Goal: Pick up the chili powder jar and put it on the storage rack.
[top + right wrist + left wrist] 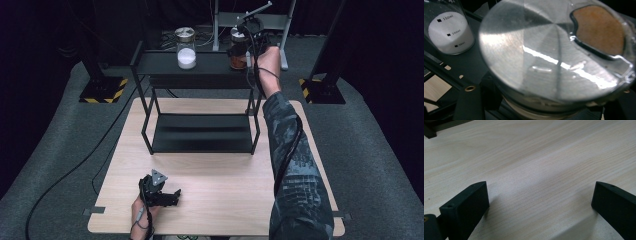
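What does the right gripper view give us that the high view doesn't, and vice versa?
Right gripper view alone: the volume marks printed on the white-powder jar, and the brown-spice jar's brushed metal lid up close with its clear window onto the spice.

High view alone: the whole wooden table, the black two-tier shelf, the left gripper resting open on the table, and the right gripper shut on the brown-spice jar.

Both: the two jars side by side on the shelf's top tier.

Black two-tier shelf [200, 64] on pale wood-grain table [225, 200]. Jar at eleven o'clock [186, 48]: white contents. Jar at one o'clock [239, 50]: brushed silver lid, apparently orange-brown contents. Sleeve [295, 170]: dark camouflage pattern.
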`<state>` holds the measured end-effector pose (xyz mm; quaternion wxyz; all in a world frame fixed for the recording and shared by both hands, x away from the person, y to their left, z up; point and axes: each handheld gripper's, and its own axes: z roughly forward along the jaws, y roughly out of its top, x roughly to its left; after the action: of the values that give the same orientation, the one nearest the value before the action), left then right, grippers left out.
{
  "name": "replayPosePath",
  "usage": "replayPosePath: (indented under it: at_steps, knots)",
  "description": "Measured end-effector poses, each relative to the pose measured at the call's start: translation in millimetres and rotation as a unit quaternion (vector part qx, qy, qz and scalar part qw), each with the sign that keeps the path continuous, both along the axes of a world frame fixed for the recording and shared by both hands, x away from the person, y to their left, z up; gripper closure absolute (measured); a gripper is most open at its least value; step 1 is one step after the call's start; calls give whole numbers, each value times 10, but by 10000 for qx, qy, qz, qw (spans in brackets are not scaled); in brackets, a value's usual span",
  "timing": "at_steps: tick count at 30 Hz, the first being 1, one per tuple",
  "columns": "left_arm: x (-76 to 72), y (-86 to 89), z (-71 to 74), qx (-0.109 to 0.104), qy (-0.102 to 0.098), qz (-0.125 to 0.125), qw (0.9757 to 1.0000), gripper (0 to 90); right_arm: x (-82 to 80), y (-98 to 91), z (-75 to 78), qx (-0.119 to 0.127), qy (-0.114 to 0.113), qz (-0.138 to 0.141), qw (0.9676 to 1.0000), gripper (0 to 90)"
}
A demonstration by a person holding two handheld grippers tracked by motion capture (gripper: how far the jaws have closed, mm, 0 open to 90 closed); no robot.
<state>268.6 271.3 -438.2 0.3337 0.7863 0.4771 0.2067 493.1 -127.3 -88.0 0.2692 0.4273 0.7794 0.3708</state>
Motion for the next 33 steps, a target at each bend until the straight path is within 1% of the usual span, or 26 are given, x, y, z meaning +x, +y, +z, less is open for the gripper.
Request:
replayPosePath:
  at_steps: [3,10,16,18,20,22,23,27,28,29,30,32,33]
  knots:
    - [1,1,0,1,0,-3,10000,5,33,41,-22,-8,13,-28,10000,307]
    - [2,3,0,-6,4,-8,10000,5,132,111,-80,8,122,-73,9999,307]
    - [2,3,-1,-9,3,-12,10000,5,153,108,-101,127,138,-79,9998,307]
    - [2,2,-1,-8,3,-12,10000,5,148,117,-119,139,101,-93,9998,307]
    - [-1,1,-3,-6,-8,-12,10000,5,148,105,-147,221,81,-103,9997,307]
    - [1,1,-1,-7,-1,-11,10000,5,151,67,-186,359,67,-128,9993,307]
    - [-2,0,-4,-3,-14,-13,10000,5,150,55,-197,382,52,-120,9992,307]
    - [-2,0,-3,-6,-7,-9,10000,5,141,47,-210,399,26,-110,9991,301]
    - [-3,-1,-4,-1,-16,-12,10000,5,128,53,-216,416,12,-155,9990,256]
    - [-3,-1,-4,-6,-13,-10,10000,5,105,62,-223,421,-30,-215,9989,183]
    - [-2,0,-4,-6,-12,-11,10000,5,90,55,-224,440,-40,-238,9987,148]
    - [-4,-2,-4,0,-17,-10,10000,5,88,-3,-206,478,68,-134,9987,60]
    - [-4,-2,-4,-1,-16,-10,10000,5,55,-27,-201,466,89,-93,9988,32]
